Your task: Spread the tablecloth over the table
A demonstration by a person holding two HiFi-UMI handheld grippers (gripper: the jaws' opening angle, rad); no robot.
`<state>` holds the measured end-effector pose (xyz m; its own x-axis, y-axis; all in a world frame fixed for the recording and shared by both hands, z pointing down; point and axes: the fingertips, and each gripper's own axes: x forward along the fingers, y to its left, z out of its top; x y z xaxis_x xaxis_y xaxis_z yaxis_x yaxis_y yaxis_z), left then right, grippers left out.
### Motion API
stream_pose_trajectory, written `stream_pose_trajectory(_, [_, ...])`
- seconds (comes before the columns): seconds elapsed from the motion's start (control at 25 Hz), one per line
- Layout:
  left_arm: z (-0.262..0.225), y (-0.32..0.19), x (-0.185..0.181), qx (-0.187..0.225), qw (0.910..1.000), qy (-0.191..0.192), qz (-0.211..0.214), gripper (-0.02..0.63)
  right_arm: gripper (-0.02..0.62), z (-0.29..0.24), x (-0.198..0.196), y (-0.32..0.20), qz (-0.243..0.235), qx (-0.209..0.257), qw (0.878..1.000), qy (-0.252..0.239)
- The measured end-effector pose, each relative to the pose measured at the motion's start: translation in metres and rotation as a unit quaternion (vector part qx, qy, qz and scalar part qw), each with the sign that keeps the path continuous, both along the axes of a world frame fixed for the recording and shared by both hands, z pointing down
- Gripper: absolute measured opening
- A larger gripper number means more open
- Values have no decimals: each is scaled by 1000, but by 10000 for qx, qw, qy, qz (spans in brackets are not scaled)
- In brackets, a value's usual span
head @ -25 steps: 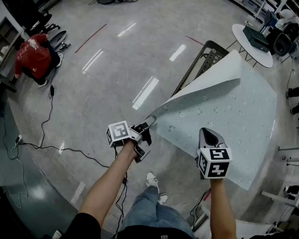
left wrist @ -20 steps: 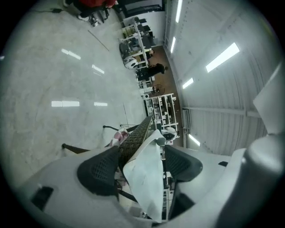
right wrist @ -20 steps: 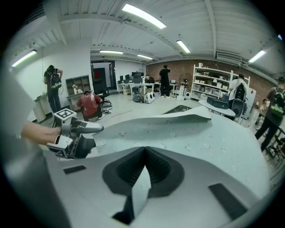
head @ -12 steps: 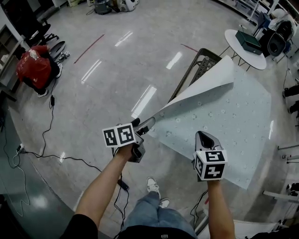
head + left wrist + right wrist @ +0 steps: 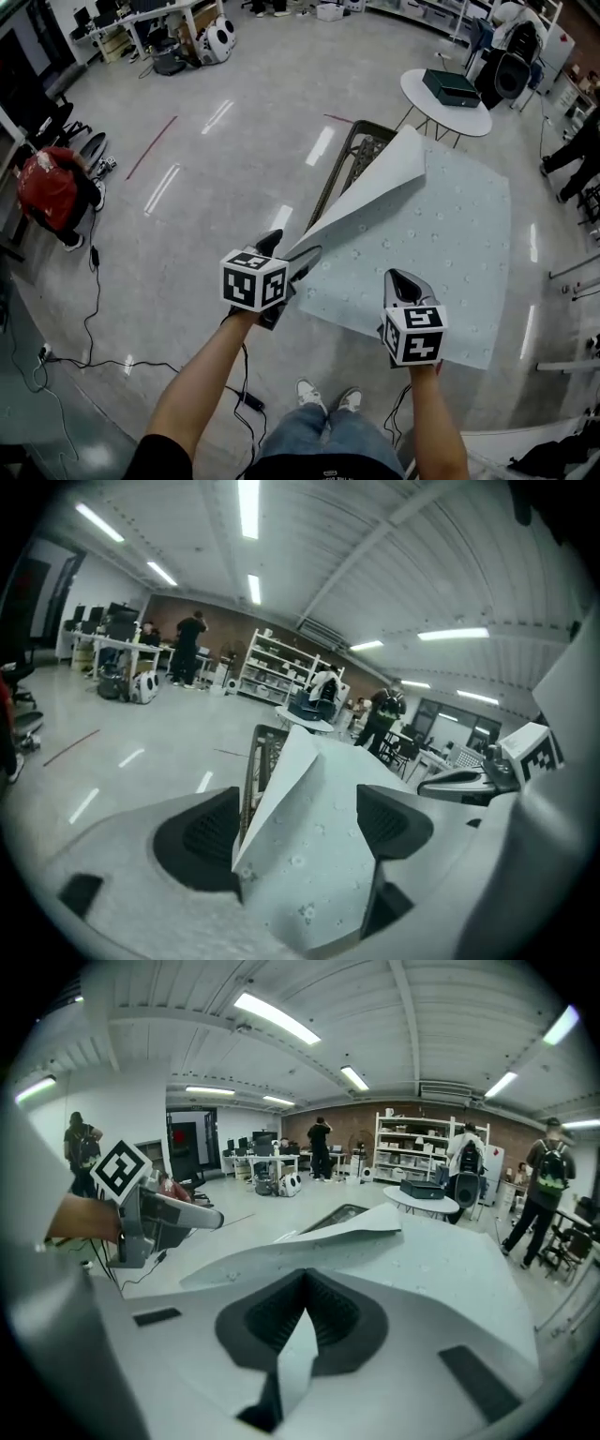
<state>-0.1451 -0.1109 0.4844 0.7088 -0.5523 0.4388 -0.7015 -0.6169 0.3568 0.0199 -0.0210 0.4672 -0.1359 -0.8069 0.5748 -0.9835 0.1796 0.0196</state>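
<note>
Risen and rolled since earlier: left gripper (image 5: 289, 251), jaws just opened wide around tablecloth (image 5: 450, 225) corner, not pressing; right gripper (image 5: 395, 276) pinching tablecloth edge.

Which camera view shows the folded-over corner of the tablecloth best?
The head view: the whole tablecloth and its folded-over corner show from above. The left gripper view shows the fold close up, cut off below. The right gripper view shows it low and edge-on.

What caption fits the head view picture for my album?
Right gripper pinches the tablecloth on the table; jaws of the left gripper have just been opening, cloth edge between them.
</note>
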Motion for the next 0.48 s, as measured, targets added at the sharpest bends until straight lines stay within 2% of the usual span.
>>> stream_pose_trajectory(0.12, [-19, -4, 34, 267, 9984, -268, 416, 388, 6, -10, 19, 0, 244, 118, 9996, -57])
stream_pose_trajectory(0.28, [-33, -8, 80, 640, 9898, -842, 950, 388, 6, -20, 46, -3, 512, 264, 9982, -148])
stream_pose_trajectory(0.48, [-37, -23, 134, 786, 9814, -1197, 1275, 387, 6, -26, 85, -23, 786, 446, 9955, -281])
